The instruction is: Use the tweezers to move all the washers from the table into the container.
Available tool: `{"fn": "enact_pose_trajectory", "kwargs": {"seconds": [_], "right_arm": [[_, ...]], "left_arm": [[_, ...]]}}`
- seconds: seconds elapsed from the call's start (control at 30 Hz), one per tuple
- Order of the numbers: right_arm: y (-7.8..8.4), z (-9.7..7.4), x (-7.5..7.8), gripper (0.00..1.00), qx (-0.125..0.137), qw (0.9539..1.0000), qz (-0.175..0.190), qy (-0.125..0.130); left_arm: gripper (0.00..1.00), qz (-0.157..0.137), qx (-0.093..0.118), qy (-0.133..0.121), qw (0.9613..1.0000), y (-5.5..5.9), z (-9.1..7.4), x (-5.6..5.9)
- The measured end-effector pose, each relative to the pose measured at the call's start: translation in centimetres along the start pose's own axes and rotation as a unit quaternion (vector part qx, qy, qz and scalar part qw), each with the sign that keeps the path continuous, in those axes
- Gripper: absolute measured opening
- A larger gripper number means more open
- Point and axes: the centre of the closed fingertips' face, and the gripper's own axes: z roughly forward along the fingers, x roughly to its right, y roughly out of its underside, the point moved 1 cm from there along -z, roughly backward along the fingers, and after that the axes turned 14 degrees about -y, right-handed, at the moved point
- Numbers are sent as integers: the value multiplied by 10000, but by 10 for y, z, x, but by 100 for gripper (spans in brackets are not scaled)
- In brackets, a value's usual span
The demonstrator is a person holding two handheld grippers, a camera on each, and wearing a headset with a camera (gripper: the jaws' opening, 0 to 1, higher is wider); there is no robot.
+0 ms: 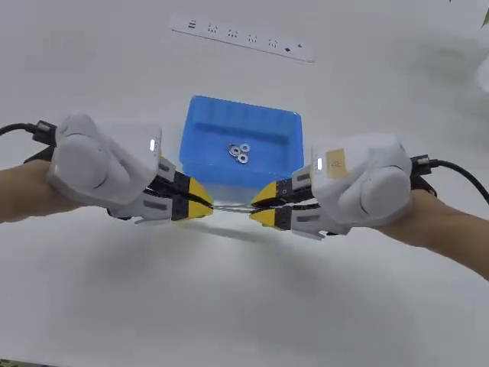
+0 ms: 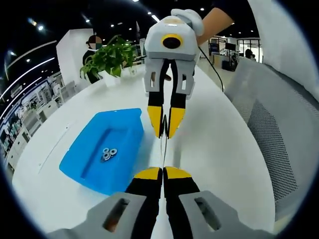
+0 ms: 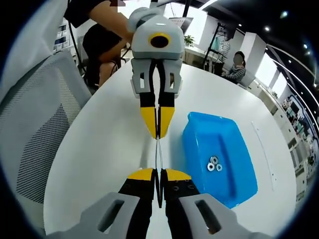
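Note:
A thin pair of metal tweezers [image 1: 231,207] spans level between my two grippers, just in front of the blue container [image 1: 206,145]. My left gripper [image 1: 206,205] is shut on one end and my right gripper [image 1: 257,206] is shut on the other. Three small washers [image 1: 240,153] lie together inside the container. In the left gripper view the tweezers [image 2: 163,149] run from my left gripper [image 2: 163,172] to the facing right gripper [image 2: 165,130], with the container [image 2: 89,149] and washers [image 2: 108,154] to the left. The right gripper view mirrors this: right gripper [image 3: 159,173], tweezers [image 3: 158,149], container [image 3: 234,144], washers [image 3: 215,164].
A white power strip [image 1: 241,36] lies on the white table beyond the container. A grey mesh chair [image 2: 271,124] stands by the table's edge, and a potted plant [image 2: 107,59] sits at its far end. People sit in the background.

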Motion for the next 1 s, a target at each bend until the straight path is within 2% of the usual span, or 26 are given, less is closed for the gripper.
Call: {"fn": "enact_pose_trajectory", "kwargs": {"seconds": [0.2,0.43,0.5,0.53,0.67,0.83,1.0], "right_arm": [[12,10,3,8,4,9997,224,-70],[15,18,-2,8,63,9992,354,-174],[18,21,-2,8,17,9991,392,-181],[18,18,-2,8,95,9984,531,-190],[18,18,-1,9,112,9982,561,-196],[18,19,-2,12,156,9966,769,-232],[18,19,-4,13,105,9967,767,-237]], "left_arm": [[5,-61,-204,125,9997,10,10,0],[5,-81,-369,269,9989,18,11,6],[5,-88,-359,259,9990,17,11,6],[5,-89,-379,263,9989,17,10,6],[5,-109,-431,272,9986,16,10,5],[6,-152,-491,287,9983,16,11,5],[8,-224,-514,284,9980,16,11,5]]}}
